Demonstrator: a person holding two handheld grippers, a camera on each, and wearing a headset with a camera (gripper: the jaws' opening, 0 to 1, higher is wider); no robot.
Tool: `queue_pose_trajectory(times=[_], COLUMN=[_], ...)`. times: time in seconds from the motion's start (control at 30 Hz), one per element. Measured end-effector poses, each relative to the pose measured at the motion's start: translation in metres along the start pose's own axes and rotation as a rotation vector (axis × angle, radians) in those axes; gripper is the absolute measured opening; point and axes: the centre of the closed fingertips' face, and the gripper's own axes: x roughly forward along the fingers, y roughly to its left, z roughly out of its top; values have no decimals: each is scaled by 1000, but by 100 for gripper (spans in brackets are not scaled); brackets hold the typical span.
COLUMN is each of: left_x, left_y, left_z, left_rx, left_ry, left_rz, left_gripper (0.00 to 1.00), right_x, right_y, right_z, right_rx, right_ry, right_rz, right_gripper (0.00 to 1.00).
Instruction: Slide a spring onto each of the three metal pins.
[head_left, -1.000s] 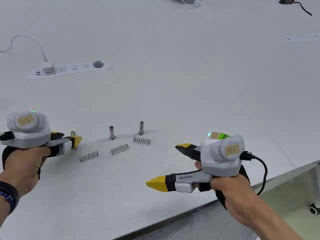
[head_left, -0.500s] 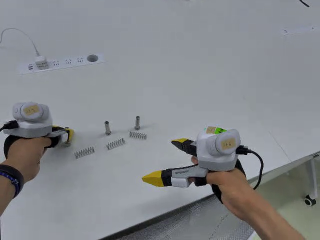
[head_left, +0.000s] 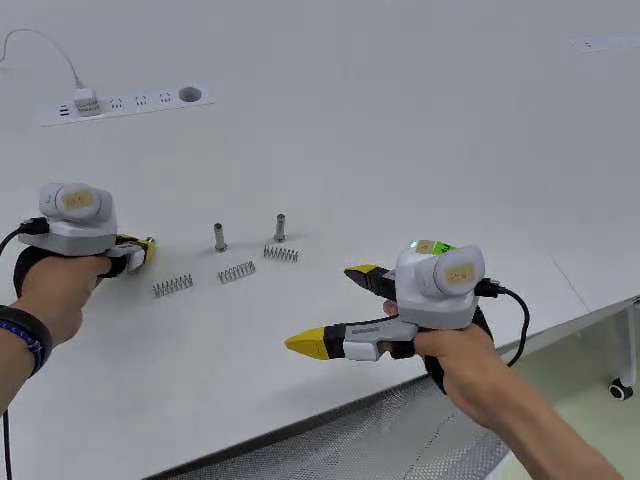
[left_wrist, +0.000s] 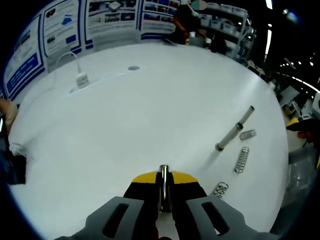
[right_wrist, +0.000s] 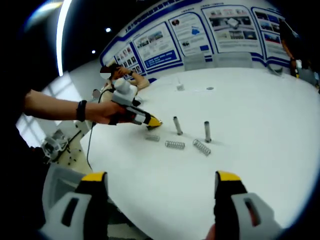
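Springs (head_left: 237, 271), three small steel coils, lie bare on the white tabletop (head_left: 400, 150) beside two upright silver metal pins (head_left: 219, 237). The left gripper (left_wrist: 163, 176) has its fingers pinched on a third pin (left_wrist: 163, 195). The right gripper (head_left: 330, 308) has its fingers spread wide. Print on the blue-and-white wall posters (right_wrist: 190, 32) is too small to read.

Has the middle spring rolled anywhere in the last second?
No. The middle spring lies just right of the left standing pin and nearer the person, as before; the camera shifted, not the spring.
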Motion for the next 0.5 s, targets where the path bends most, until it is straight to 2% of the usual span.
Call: queue_pose_trajectory(times=[0.17, 0.23, 0.5], left_x=[-3, -2, 3], left_y=[-5, -7, -4], left_z=[-3, -2, 4], left_rx=[75, 140, 193], left_ry=[20, 21, 36], left_rz=[-16, -30, 0], left_gripper=[8, 8, 9], right_x=[0, 0, 2], right_y=[0, -1, 1], right_z=[-1, 0, 1], right_rx=[-1, 3, 7], right_ry=[5, 4, 5], right_rz=[3, 2, 9], right_gripper=[89, 89, 89])
